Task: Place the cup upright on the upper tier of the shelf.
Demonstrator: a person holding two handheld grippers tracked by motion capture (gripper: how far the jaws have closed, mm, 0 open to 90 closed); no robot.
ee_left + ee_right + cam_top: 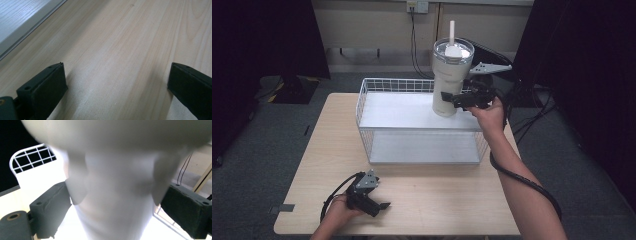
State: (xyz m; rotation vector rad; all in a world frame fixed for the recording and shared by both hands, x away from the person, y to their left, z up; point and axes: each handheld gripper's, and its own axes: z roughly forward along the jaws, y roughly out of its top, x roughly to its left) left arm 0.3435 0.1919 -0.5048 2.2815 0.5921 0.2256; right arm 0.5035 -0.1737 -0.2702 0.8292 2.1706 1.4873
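Note:
A white tumbler (447,80) with a clear lid and a white straw stands upright over the back right part of a white wire basket (362,102). My right gripper (456,100) comes in from the right and is shut on the tumbler's narrow lower part. In the right gripper view the blurred tumbler (115,190) sits between both jaws of that gripper (115,212). Whether its base touches the basket's white surface is hard to tell. My left gripper (379,206) rests low at the table's front left, open, with bare wood between the jaws of the gripper (117,85).
The basket takes up the middle and back of the light wooden table (427,200); its pale base edge (15,22) lies just beyond my left gripper. Cables hang at the wall behind and trail off the right side. Dark curtains stand on both sides.

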